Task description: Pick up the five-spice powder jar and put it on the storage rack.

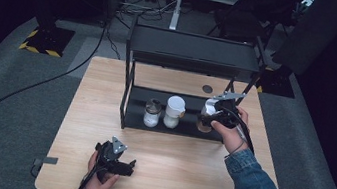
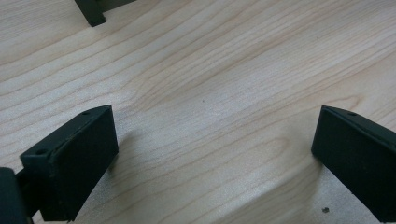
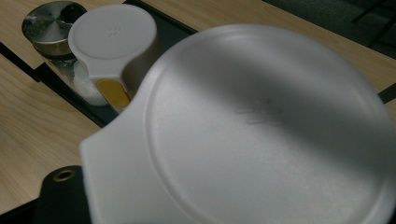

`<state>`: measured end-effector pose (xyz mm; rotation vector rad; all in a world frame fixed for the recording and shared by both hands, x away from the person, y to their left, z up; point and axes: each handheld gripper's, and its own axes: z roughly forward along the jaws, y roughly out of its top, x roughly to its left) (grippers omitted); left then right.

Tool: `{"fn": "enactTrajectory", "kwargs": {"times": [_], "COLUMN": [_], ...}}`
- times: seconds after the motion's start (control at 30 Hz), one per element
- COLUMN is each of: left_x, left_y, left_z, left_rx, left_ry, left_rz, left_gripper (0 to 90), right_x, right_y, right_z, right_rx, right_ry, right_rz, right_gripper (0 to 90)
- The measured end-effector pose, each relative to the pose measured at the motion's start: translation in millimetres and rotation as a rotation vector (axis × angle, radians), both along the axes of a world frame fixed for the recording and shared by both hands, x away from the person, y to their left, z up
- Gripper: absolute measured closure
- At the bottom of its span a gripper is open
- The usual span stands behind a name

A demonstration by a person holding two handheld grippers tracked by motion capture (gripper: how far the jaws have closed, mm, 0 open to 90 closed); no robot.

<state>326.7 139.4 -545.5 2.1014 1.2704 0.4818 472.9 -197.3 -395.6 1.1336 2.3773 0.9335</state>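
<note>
Jar: white-lidded jar (image 1: 207, 116) with brownish contents, on the lower shelf of the black rack (image 1: 130, 100), at its right end; its lid (image 3: 261, 130) looms close in the right gripper view.
Right gripper (image 1: 215, 115): at that jar; whether it clasps it, I cannot tell.
Neighbours: second white-lidded jar (image 1: 174, 111) with a yellow tab, then a metal-capped shaker (image 1: 152, 113), to the left.
Left gripper (image 2: 215, 154): released, jaws wide apart, low over the wooden surface (image 2: 233, 70).
</note>
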Motion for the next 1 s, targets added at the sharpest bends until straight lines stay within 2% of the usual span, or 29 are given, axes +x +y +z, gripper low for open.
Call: {"fn": "enactTrajectory", "kwargs": {"times": [0.13,0.5,1.0], "left_x": [0.0,0.1,0.1], "left_y": [0.0,0.0,0.0], "left_z": [0.0,0.0,0.0], "left_rx": [0.000,0.000,0.000], "left_ry": [0.000,0.000,0.000], "left_rz": [0.000,-0.001,-0.001], "left_gripper": [0.3,0.3,0.3], "right_x": [2.6,11.2,16.8], "right_y": [2.4,7.3,14.0], "right_z": [-3.2,-15.0,-29.0], "right_rx": [-0.013,-0.004,-0.018], "right_ry": [-0.002,0.020,0.031], "right_rz": [0.001,-0.002,0.001], "right_gripper": [21.3,21.3,21.2]}}
